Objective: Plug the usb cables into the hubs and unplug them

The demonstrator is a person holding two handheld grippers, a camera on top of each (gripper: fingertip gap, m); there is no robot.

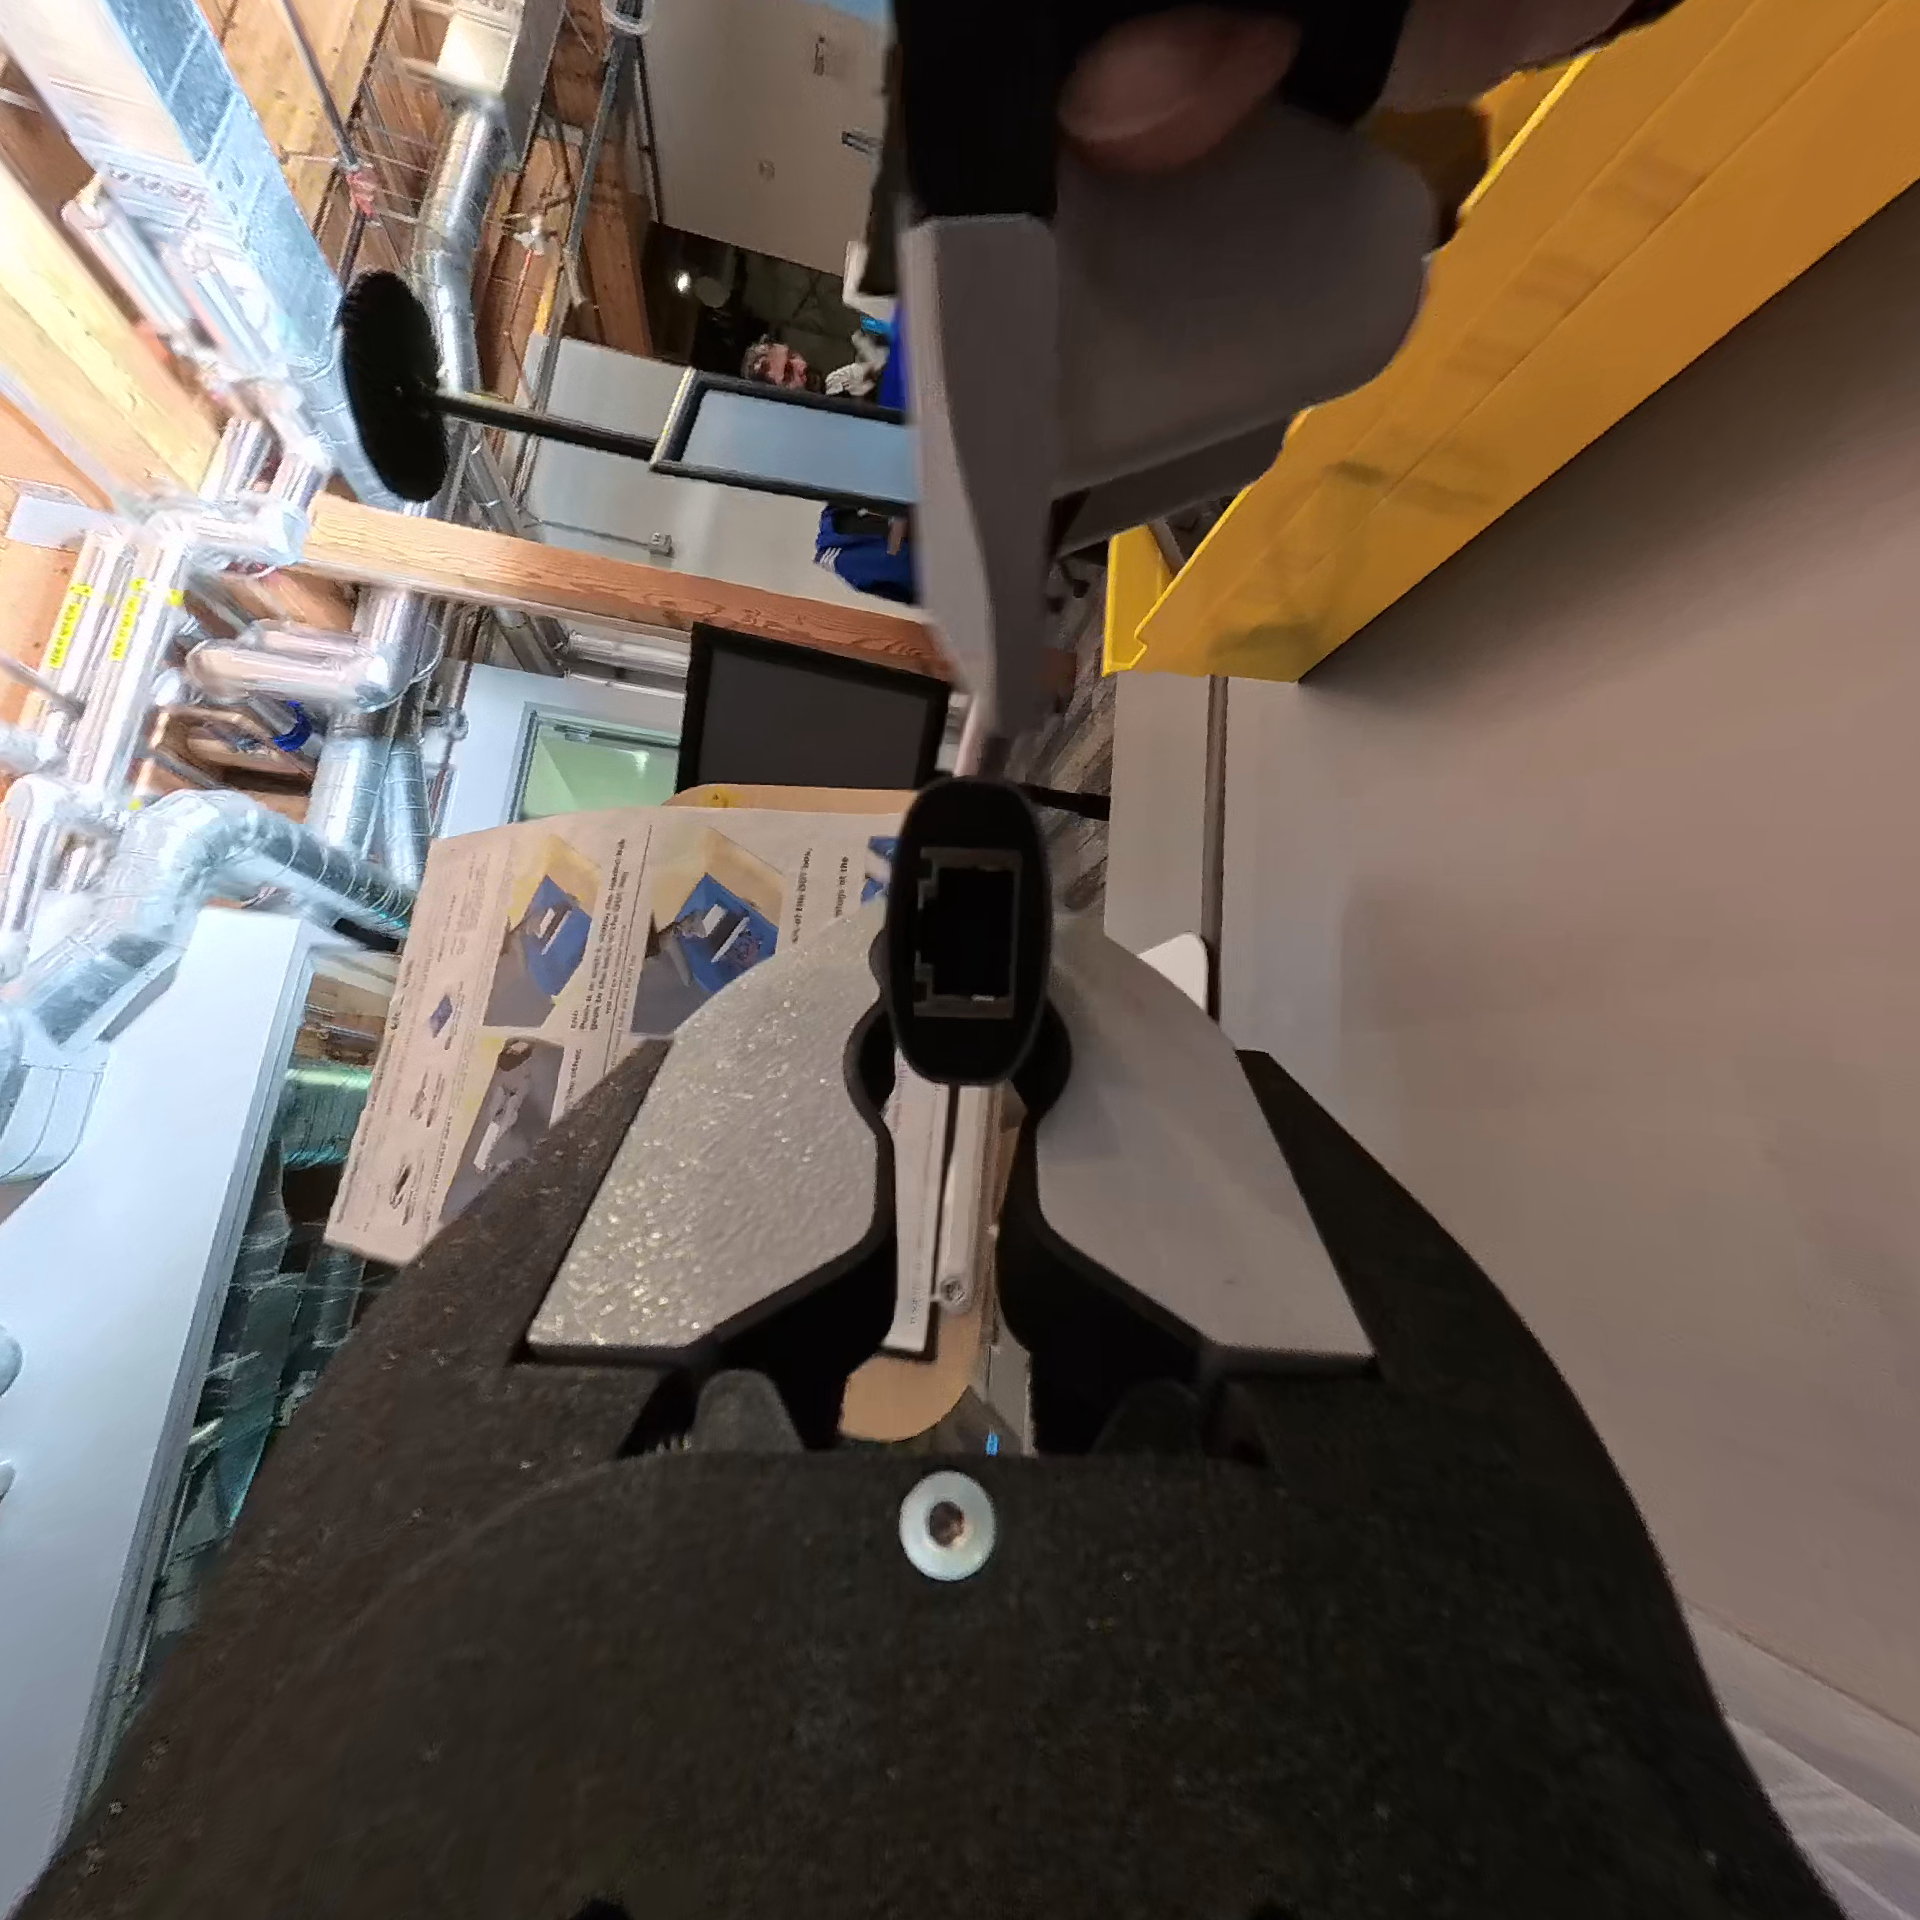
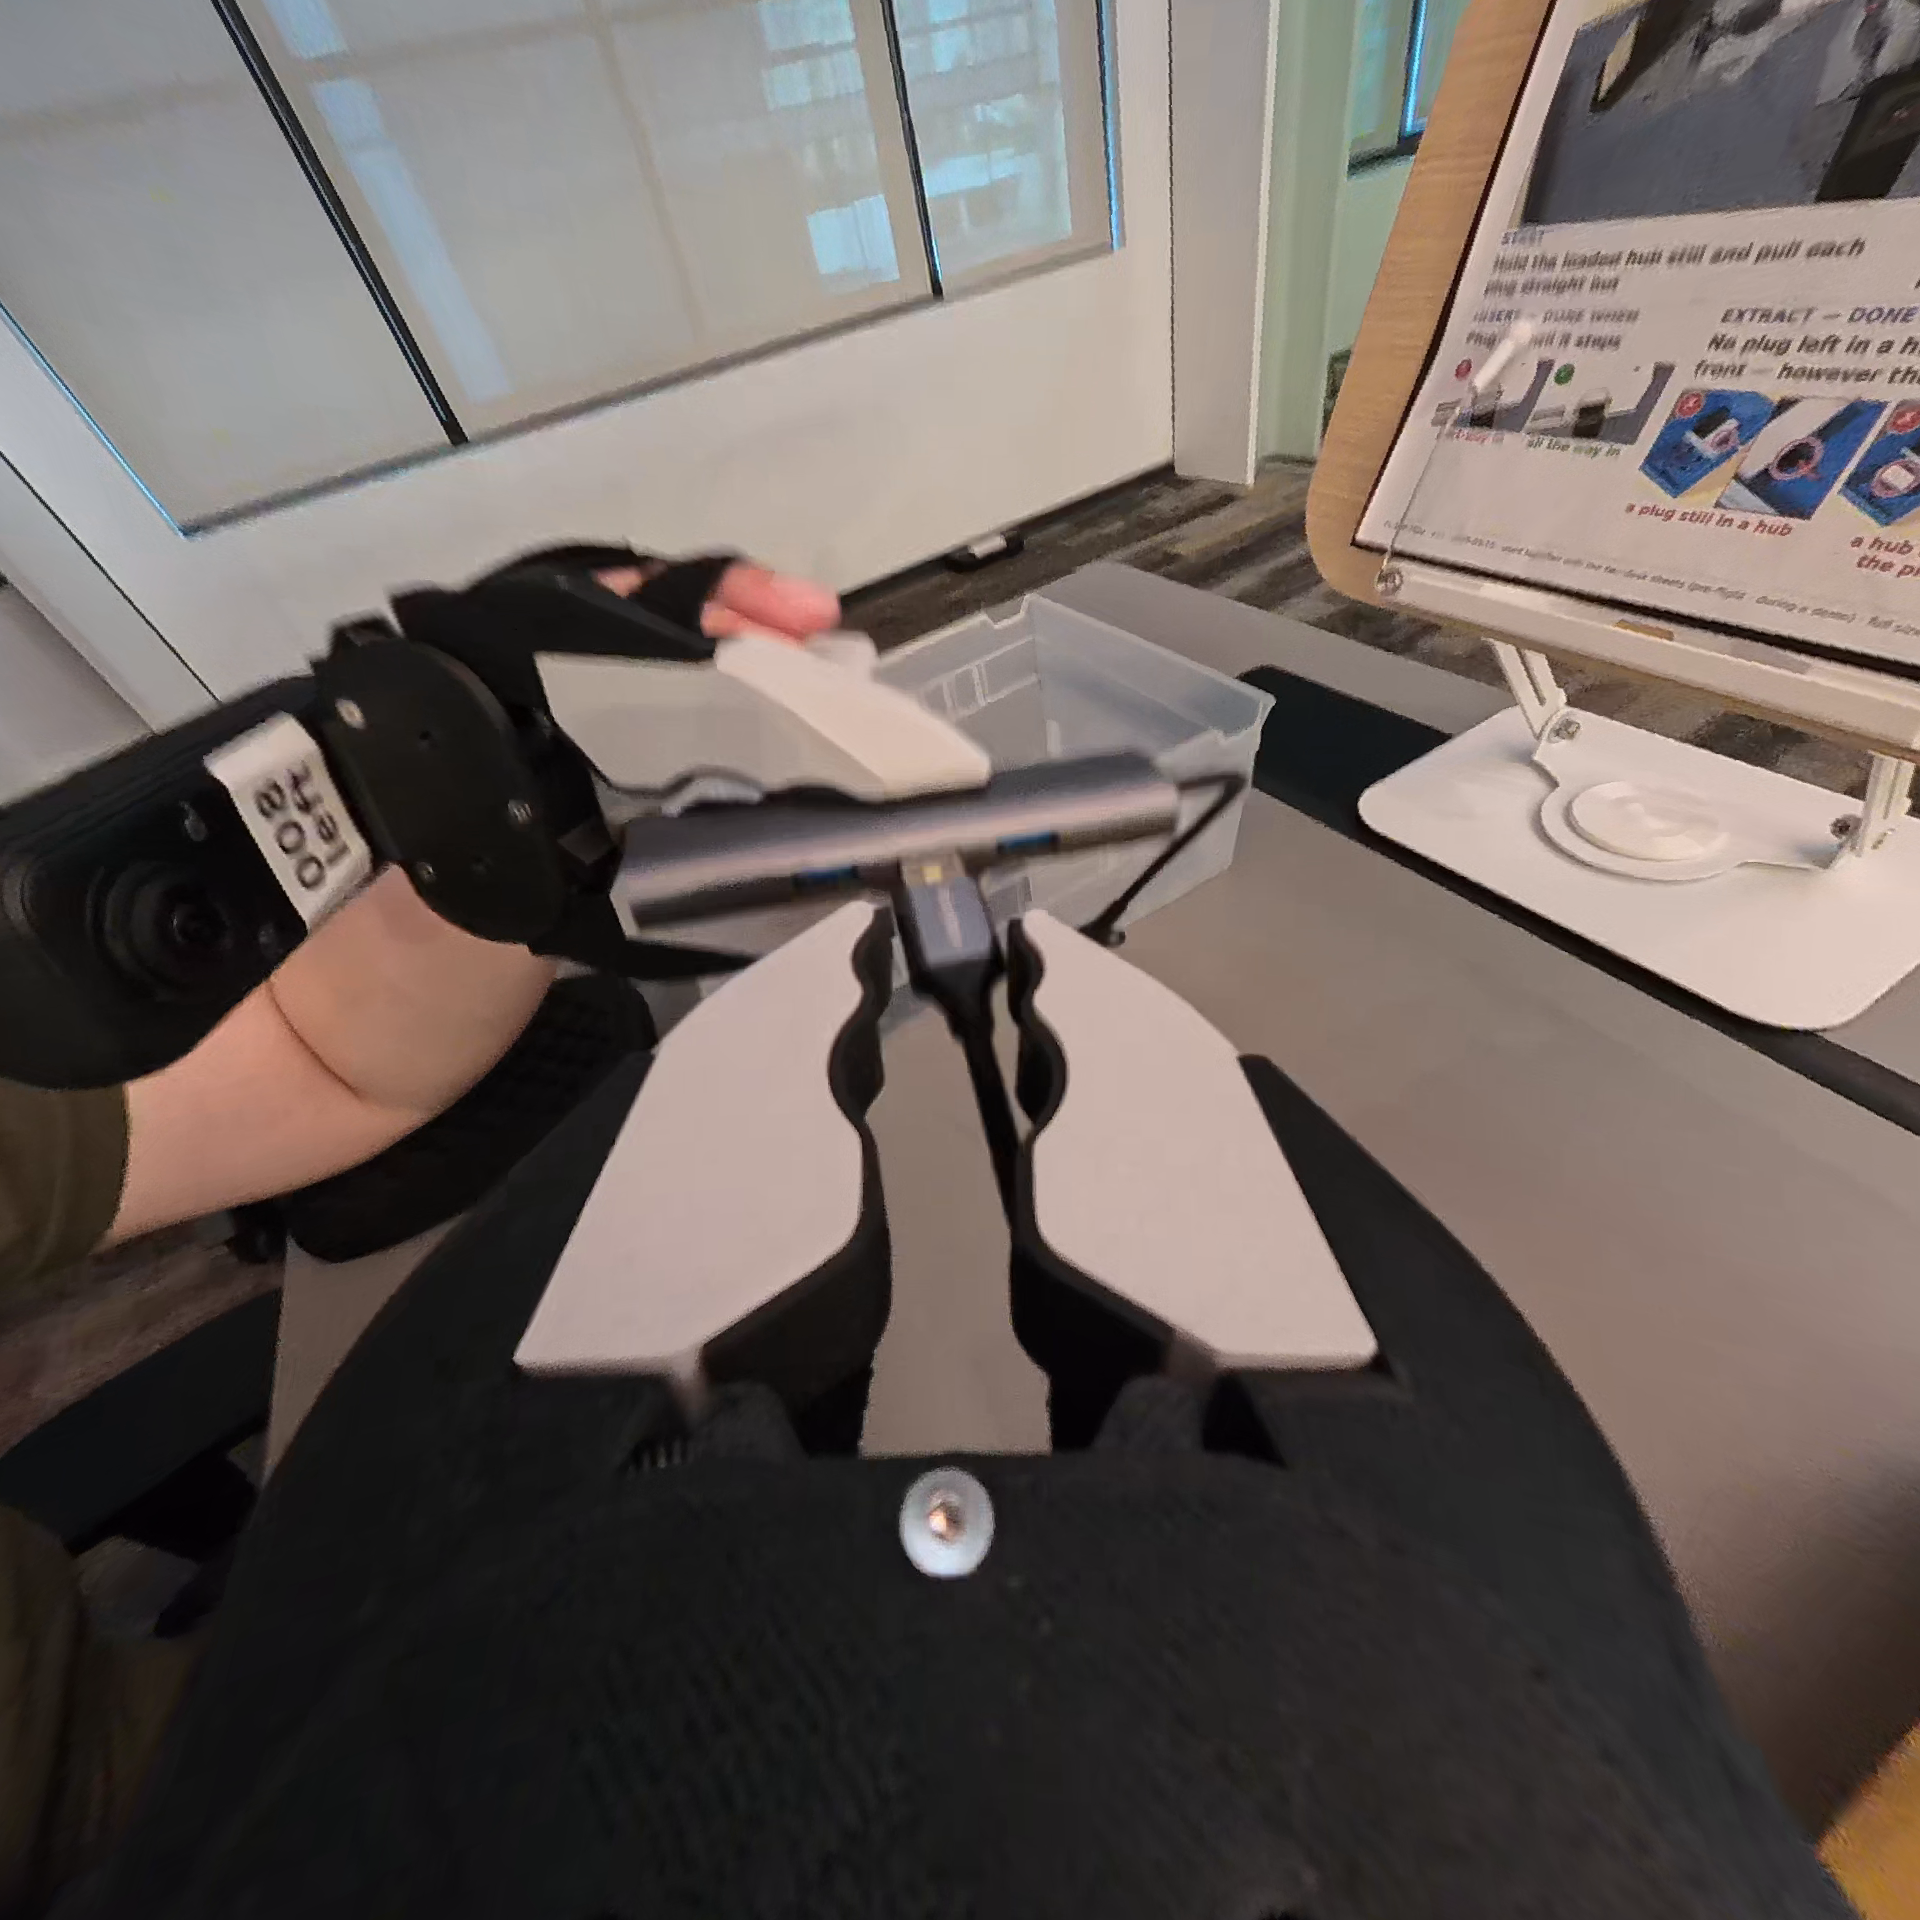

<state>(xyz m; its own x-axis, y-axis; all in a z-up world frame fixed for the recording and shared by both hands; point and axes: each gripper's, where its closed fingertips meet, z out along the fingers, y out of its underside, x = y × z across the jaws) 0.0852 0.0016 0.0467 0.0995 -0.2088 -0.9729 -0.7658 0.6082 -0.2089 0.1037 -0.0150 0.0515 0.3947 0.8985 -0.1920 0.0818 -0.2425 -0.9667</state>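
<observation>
Risk: the USB plug (image 2: 940,920) meets the port skewed or slips between the pads, since the grey hub (image 2: 894,831) is held in mid-air above the surface (image 2: 1455,1122), unsupported; the left gripper (image 1: 961,1039) jaws clamp the hub's end; the right gripper (image 2: 940,935) jaws grip the plug body. The plug's metal tip sits at a side port, depth unclear; slim hub, blue ports, dark cable.

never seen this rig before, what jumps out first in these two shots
In the right wrist view, the right gripper pinches a grey USB plug whose metal tip meets the side of a slim grey hub, held up off the table by the left gripper. The left wrist view looks straight into the hub's end port, clamped between its fingers. A yellow bin lies at that view's upper right, and an instruction sheet on a white stand sits at the right view's right edge.
</observation>
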